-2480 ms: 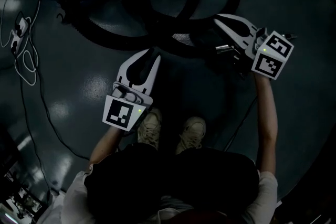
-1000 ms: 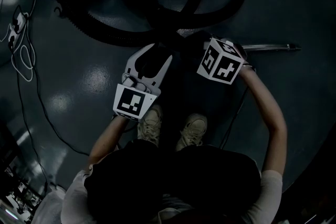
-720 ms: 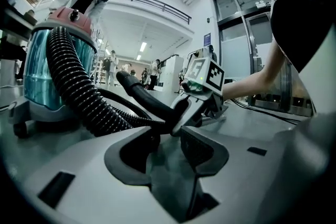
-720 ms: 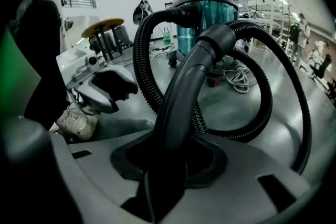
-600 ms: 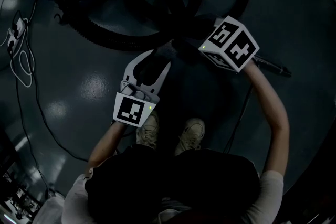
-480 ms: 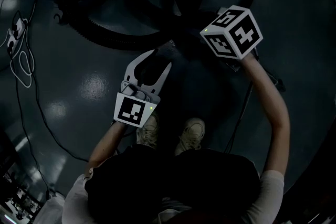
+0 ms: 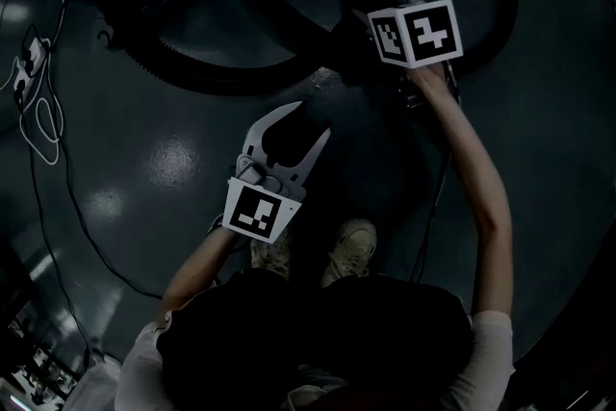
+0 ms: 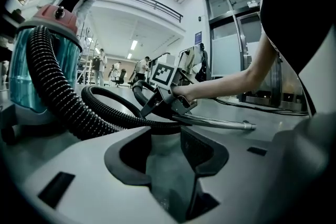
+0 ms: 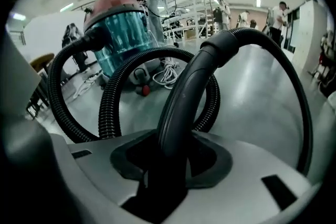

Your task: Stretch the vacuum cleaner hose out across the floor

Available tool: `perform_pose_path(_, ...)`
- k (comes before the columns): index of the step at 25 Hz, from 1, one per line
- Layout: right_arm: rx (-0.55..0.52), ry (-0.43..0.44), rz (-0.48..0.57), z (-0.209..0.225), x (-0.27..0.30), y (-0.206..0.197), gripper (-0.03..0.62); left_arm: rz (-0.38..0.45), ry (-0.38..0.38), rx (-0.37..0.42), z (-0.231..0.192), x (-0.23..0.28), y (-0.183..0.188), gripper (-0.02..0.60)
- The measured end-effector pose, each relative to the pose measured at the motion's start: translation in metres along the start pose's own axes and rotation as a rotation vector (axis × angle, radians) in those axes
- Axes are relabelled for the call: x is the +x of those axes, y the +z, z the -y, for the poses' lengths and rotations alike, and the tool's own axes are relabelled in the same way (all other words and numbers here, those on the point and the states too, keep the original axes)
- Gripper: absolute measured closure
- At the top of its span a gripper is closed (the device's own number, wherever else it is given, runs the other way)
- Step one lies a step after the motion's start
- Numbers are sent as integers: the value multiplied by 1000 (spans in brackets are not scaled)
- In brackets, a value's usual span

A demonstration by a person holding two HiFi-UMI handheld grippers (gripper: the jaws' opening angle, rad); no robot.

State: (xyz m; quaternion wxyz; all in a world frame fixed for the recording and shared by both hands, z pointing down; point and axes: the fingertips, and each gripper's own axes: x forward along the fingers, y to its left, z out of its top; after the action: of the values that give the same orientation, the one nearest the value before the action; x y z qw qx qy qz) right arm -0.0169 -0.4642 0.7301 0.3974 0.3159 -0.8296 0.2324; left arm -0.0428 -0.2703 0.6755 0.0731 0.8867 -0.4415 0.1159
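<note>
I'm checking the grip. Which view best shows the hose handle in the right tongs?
The right gripper view: the curved handle sits clamped between the right tongs. The left gripper view shows it small, side-on; the head view's marker cube hides it.

R gripper [image 9: 167, 162], clamped on hose [image 7: 507, 10], has swung from mid-right to upper centre of head view, cube [image 7: 416, 32] rolled over, pulling the hose loop wider toward upper right.

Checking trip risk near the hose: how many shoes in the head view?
2. Left shoe partly hidden under the marker cube of the left gripper; right shoe beside it, mostly visible. Both on the floor.
</note>
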Motion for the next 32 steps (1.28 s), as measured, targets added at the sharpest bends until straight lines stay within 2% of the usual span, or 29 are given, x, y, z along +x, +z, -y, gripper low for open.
perform_pose_path(3,-90,-60,15,-1,1,-1,437,1,3,-15,-4,3,-2,423)
perform_pose_path(5,-88,-18,13,-5,3,0,435,2,4,-23,-6,7,-2,423)
perform_pose_path(8,-10,99,-5,-11,-2,6,430,-1,-2,-17,-8,12,2,423)
perform_pose_path(9,-12,99,-2,-10,-5,9,427,-3,-4,-9,-8,13,3,423)
perform_pose_path(10,-59,63,8,-9,-8,13,421,-5,-7,-1,-8,14,3,423)
perform_pose_path(13,-383,-140,52,-10,-20,23,399,-6,-11,10,-5,15,5,423)
perform_pose_path(14,-474,-183,70,-14,-25,25,399,-4,-12,12,-4,16,6,423)
perform_pose_path(15,-535,-208,96,-16,-33,26,399,-2,-13,14,-2,15,7,423)
perform_pose_path(17,-585,-239,159,-15,-59,28,399,2,-18,14,1,15,8,423)
perform_pose_path(20,-573,-221,177,1,-102,12,399,14,-32,7,6,16,9,423)
perform_pose_path(24,-496,-4,22,15,-125,-71,399,52,-43,-47,13,23,12,423)
perform_pose_path(26,-460,56,-60,24,-129,-119,399,68,-64,-50,20,28,16,423)
perform_pose_path(29,-388,46,-176,49,-131,-175,399,81,-95,-54,29,33,20,423)
perform_pose_path(32,-340,9,-236,75,-124,-201,399,71,-118,-51,38,38,19,423)
